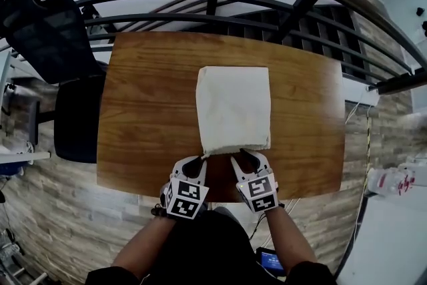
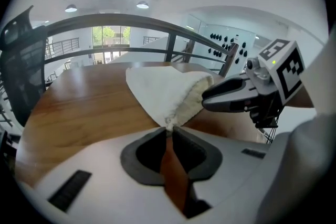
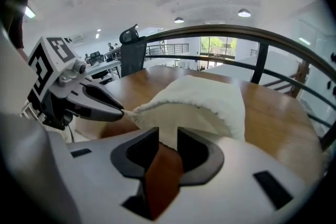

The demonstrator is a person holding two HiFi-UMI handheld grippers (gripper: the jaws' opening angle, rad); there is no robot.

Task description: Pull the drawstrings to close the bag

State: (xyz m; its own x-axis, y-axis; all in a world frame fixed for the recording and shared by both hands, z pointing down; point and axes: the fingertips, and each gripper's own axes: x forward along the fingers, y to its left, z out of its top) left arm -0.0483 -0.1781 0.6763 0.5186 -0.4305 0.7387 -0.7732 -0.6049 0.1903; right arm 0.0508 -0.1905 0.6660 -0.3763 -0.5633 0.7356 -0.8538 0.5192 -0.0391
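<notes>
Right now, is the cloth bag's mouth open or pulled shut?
Open: the rim of the bag arches up in the right gripper view, showing its inside; not cinched shut.

Bright, even light from ceiling lamps (image 2: 142, 5), soft shadows, heavy fisheye bending, dark corners.

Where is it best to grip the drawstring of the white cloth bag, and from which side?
Grip the drawstring where it leaves the hem at the left corner of the mouth of the cloth bag. Come from the near edge of the table, because the mouth faces that edge and the cord sticks out there. The left gripper is shut on it so, while the right gripper pinches the hem.
</notes>
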